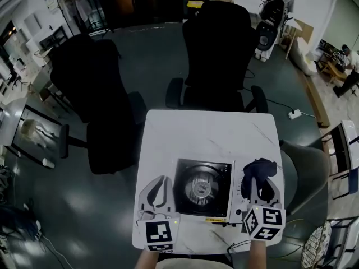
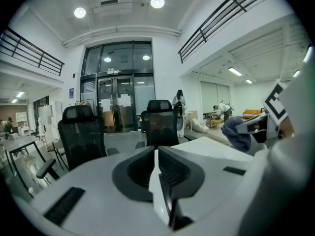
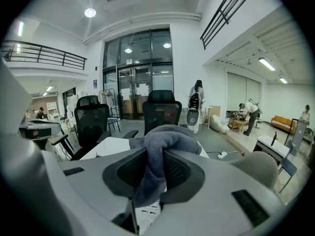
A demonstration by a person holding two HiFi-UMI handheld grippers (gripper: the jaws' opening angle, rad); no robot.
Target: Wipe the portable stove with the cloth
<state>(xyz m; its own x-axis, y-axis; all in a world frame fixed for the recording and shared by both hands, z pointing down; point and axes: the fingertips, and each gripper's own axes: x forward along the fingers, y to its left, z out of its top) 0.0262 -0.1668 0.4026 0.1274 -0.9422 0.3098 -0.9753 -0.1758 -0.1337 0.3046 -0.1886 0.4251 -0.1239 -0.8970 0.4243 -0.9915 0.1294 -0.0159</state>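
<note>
We hold the cloth (image 3: 165,144) in our right tool (image 3: 156,157), its jaws clamped on a bunched fold so that a dark grey wad bulges above them and a tail hangs below. Our left tool (image 2: 155,154) has its jaws pressed together with nothing between them. The stove (image 1: 203,188) sits on the white desk (image 1: 207,133) near its front edge, between the two tools. The left tool is just beside the stove's left side, and the cloth-carrying tool is just off its right side, by the control panel.

The cloth looks soft, light and floppy, so we judge the wad should be pressed flat to wipe rather than drag. The grip on the fold seems secure enough. The stove is stiff, and it may slide on the smooth desk under a push. Steadying its left edge with the empty tool would likely help. The raised burner in the middle could snag the fabric.
</note>
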